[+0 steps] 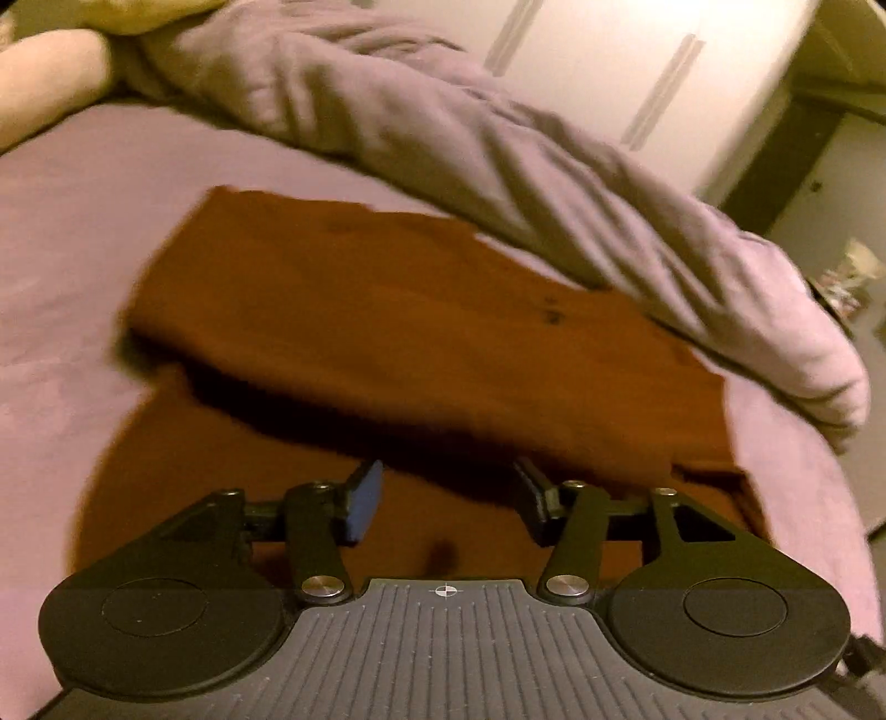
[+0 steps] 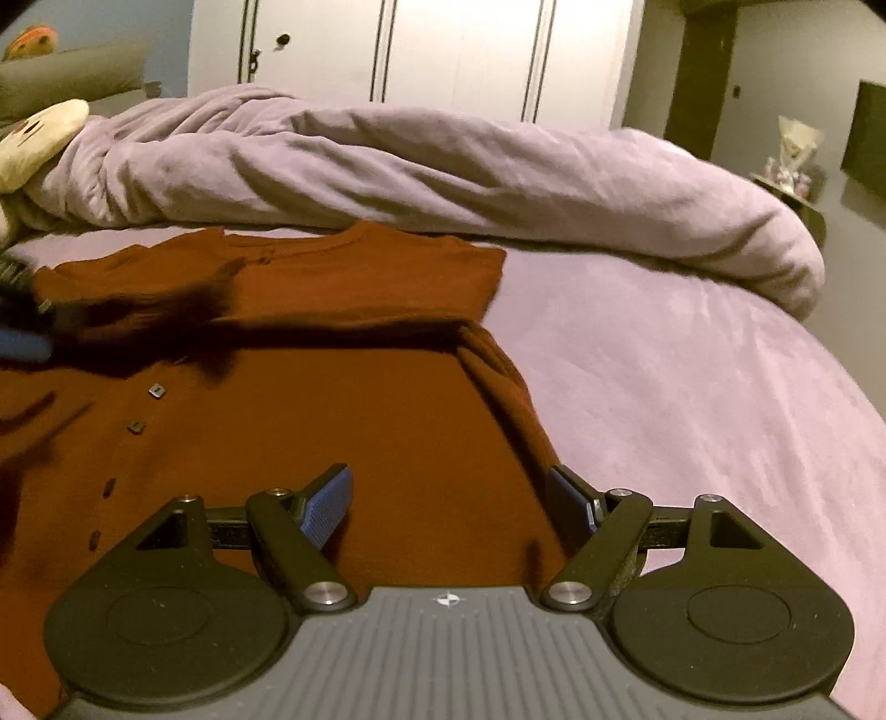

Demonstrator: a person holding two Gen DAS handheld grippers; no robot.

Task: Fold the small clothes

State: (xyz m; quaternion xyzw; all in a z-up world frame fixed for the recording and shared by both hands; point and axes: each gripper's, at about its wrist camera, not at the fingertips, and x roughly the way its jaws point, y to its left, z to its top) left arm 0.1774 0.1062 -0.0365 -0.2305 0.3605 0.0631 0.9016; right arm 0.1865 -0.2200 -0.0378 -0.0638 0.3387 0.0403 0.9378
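Note:
A rust-brown buttoned shirt (image 2: pixel 360 415) lies on the lilac bed sheet (image 2: pixel 692 387), its buttons (image 2: pixel 156 391) left of the middle. In the left wrist view an upper layer of the shirt (image 1: pixel 387 332) lies folded across the lower layer, casting a dark shadow. My left gripper (image 1: pixel 448 493) is open just above the lower layer, with nothing pinched between its pads. It also shows as a blurred blue and black shape, the left gripper (image 2: pixel 22 338), at the left edge of the right wrist view. My right gripper (image 2: pixel 449 498) is open over the shirt's right side, holding nothing.
A rumpled lilac duvet (image 2: pixel 443 166) lies bunched along the far side of the shirt. A cream plush toy (image 2: pixel 39 138) sits at the far left. White wardrobe doors (image 2: pixel 454 50) stand behind the bed. The bed's edge curves away at the right, near a small cluttered stand (image 2: pixel 792 166).

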